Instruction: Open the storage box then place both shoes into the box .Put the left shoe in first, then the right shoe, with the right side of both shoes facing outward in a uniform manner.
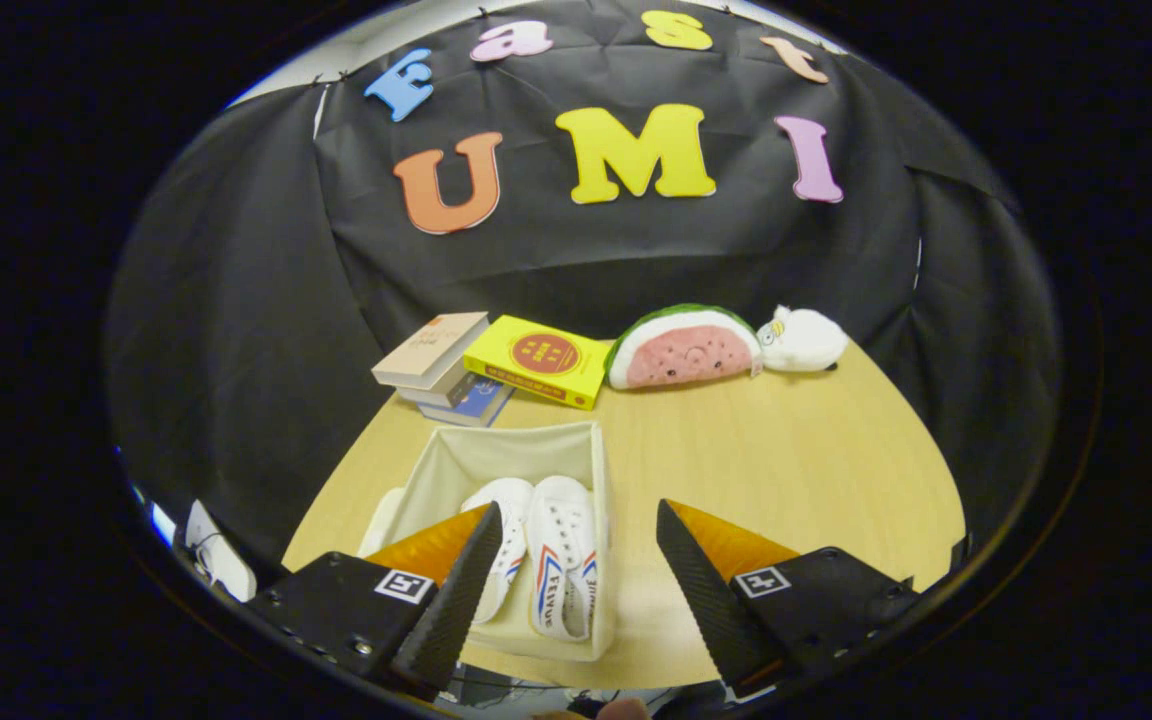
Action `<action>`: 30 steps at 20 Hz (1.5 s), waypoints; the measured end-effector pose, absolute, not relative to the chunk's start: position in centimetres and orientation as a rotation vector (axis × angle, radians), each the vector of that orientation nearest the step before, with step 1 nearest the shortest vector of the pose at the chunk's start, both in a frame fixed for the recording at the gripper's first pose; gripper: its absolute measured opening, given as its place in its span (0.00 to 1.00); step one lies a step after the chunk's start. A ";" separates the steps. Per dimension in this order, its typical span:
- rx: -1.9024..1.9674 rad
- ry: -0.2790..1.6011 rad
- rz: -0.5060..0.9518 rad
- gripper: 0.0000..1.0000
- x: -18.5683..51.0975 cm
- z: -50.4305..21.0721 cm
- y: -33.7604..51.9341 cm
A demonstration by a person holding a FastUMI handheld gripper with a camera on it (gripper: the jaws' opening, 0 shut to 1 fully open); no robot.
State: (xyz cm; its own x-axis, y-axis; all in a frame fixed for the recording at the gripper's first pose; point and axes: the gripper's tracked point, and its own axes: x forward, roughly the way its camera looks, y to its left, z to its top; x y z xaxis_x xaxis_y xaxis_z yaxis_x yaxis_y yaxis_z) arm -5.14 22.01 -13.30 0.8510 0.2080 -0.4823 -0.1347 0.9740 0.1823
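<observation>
My gripper (576, 580) hangs above the table (796, 470) with its fingers spread wide and nothing between them. Just ahead sits the storage box (496, 450), open at the top, and both shoes lie in it side by side: the left shoe (508, 545) partly behind my left finger, the right shoe (563, 560) beside it. Beyond the box are stacked books (436, 360), a yellow book (536, 360) and a watermelon plush (686, 347) (a small white plush (804, 340) touches it).

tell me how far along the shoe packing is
Looks nearly done: the cream fabric storage box is open and both white canvas shoes lie side by side inside. The gripper is open above the box, holding nothing. Whether the shoes' right sides face outward I cannot tell.
</observation>
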 end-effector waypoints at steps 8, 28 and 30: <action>0.117 0.279 0.094 0.94 -8.2 -4.0 14.0; 0.210 0.155 0.087 0.94 -10.0 -0.9 11.6; 0.206 0.169 0.098 0.94 -9.9 -1.2 12.0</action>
State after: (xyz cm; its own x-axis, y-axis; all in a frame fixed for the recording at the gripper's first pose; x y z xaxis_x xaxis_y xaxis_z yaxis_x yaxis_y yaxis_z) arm -9.89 11.95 -1.22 0.9811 0.1141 -0.1562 -0.0796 0.9741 0.2116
